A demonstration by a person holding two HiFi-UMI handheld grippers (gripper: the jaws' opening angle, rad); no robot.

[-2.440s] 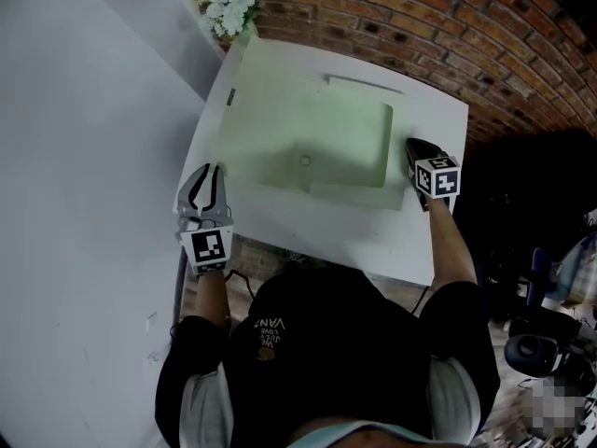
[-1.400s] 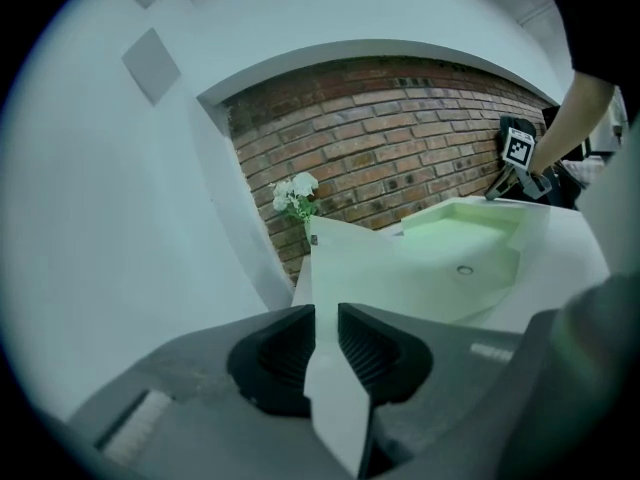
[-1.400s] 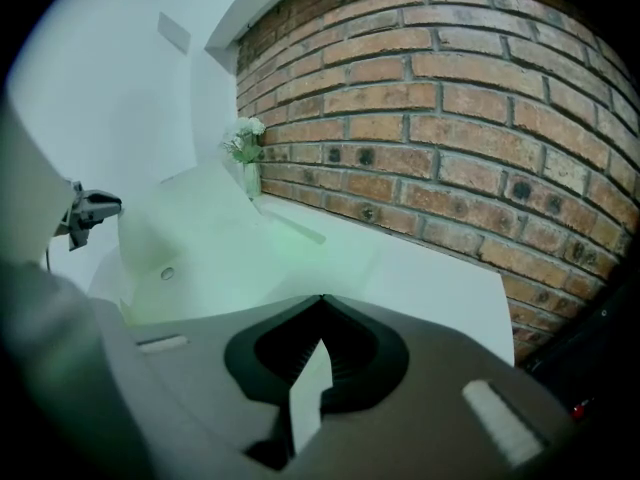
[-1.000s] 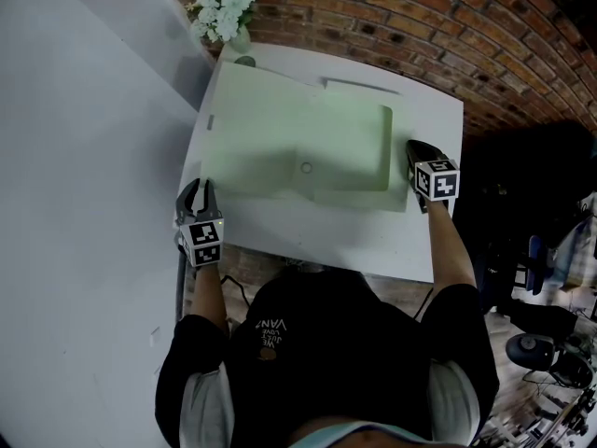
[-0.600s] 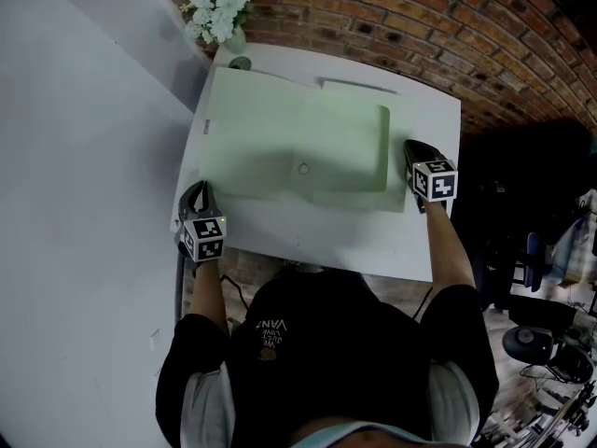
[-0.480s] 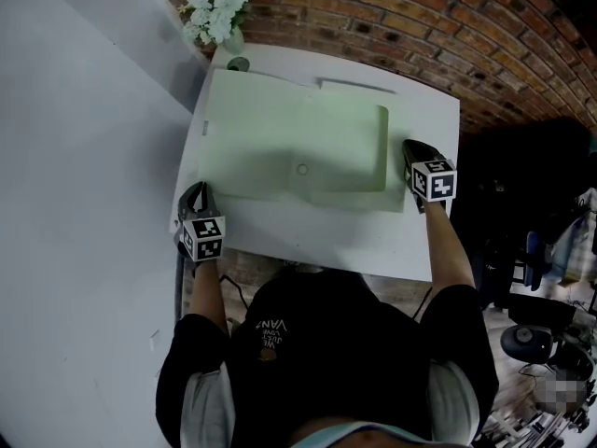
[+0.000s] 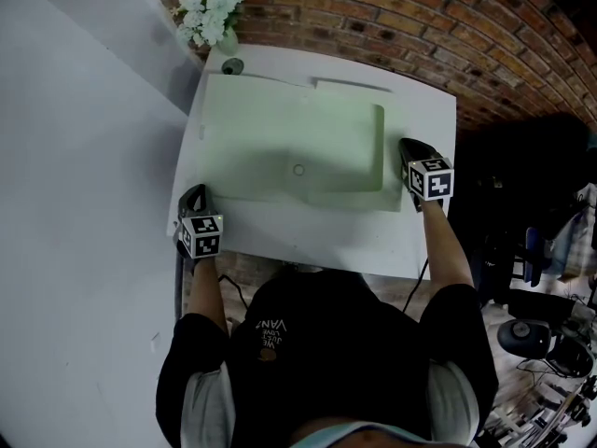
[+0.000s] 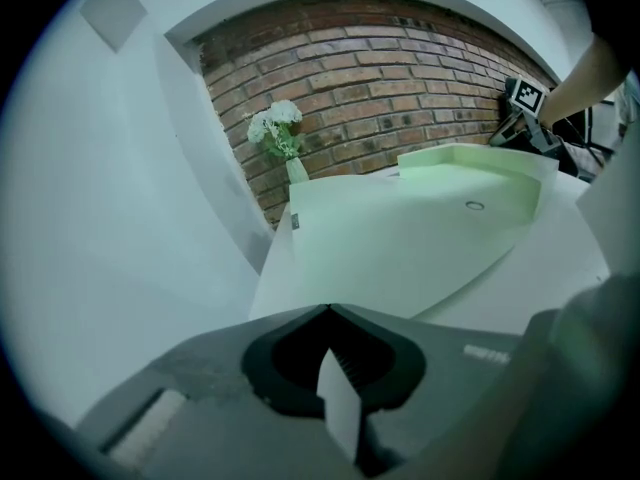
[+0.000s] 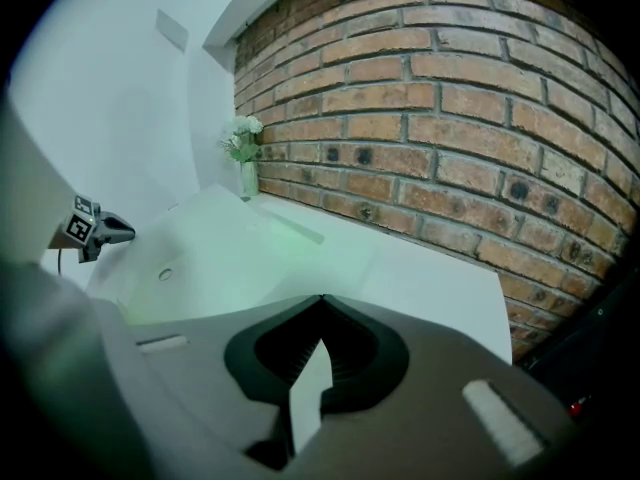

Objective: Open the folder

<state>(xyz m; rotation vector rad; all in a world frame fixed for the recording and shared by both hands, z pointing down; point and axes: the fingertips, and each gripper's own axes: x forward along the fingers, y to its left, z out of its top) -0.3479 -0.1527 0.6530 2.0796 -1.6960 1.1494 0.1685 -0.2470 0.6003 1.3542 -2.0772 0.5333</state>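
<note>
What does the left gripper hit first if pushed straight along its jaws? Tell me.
Most likely the green folder, near its front left corner, just beyond the left gripper, whose jaws have just closed on nothing. A bare strip of the white table lies right beside that line, so depth leaves some doubt.

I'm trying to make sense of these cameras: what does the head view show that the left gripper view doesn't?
Only the head view: the person's black shirt and the cluttered floor at right. Only the left gripper view: a close look at the left gripper's fingers, shut with nothing between. Both: the green folder, white flowers, brick wall, white table and right gripper.
</note>
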